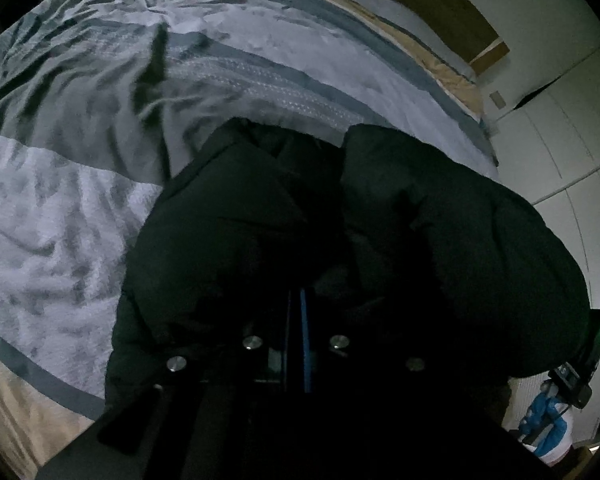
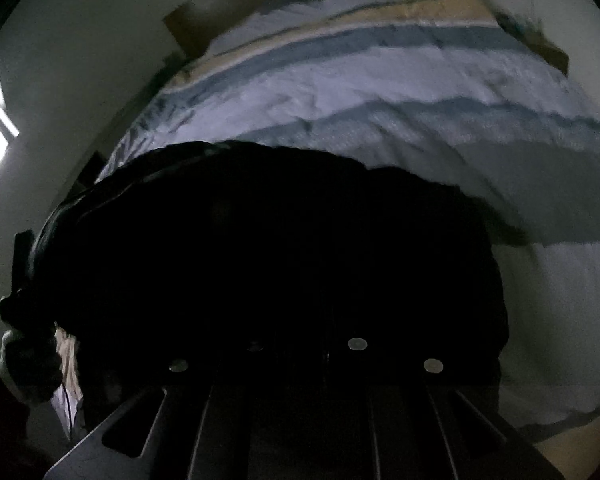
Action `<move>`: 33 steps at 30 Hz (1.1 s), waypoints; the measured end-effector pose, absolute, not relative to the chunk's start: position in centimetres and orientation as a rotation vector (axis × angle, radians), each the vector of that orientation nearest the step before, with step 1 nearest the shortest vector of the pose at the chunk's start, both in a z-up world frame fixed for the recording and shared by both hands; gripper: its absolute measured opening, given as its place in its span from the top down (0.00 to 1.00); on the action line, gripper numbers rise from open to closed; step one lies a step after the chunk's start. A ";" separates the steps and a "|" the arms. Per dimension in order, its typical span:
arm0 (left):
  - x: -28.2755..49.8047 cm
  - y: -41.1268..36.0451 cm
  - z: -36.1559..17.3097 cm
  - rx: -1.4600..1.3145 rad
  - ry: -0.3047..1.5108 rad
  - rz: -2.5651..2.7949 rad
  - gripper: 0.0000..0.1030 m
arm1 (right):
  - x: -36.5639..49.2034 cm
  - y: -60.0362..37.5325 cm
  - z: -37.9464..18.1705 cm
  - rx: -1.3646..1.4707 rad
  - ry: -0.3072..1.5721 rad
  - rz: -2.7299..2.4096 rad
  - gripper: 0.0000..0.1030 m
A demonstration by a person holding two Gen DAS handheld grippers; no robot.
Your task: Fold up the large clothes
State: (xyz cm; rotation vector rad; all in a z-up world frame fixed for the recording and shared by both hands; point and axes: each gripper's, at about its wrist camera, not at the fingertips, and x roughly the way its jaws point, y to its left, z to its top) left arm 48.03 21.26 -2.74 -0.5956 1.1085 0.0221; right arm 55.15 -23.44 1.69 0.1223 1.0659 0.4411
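Close against both lenses: dark gripper bodies, bolt heads catching a little light. Left gripper buried in the folds of a black padded jacket, fingers seemingly drawn narrow with a blue strip between them; probably pinching cloth, though too dark to say for sure. Right gripper likewise swallowed by the same black jacket; fingertips lost in shadow, so width and hold cannot be told.

Just beyond, the jacket bunched in a thick mound, apparently lifted by both tools at its near edge and hanging in front of the bed rather than lying flat on it. Held up this way most likely to carry one half over the other, or to shake it straight before laying it down.

Farther off, a striped bedspread in grey, pale blue and tan, wrinkled, serving as the folding surface. Past that, a wooden headboard and pale walls. At the left view's lower right corner, a blue and white object, unclear.
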 end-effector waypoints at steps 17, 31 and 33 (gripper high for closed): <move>48.9 21.9 0.7 -0.591 1.074 0.026 0.94 | 54.9 -24.2 1.3 0.075 1.102 0.377 0.64; 53.0 21.9 3.4 -0.562 1.042 -0.024 0.94 | 56.6 -25.7 7.8 0.100 1.037 0.392 0.50; 54.4 21.2 3.6 -0.550 1.040 -0.042 0.94 | 57.7 -24.6 8.3 0.100 1.020 0.411 0.47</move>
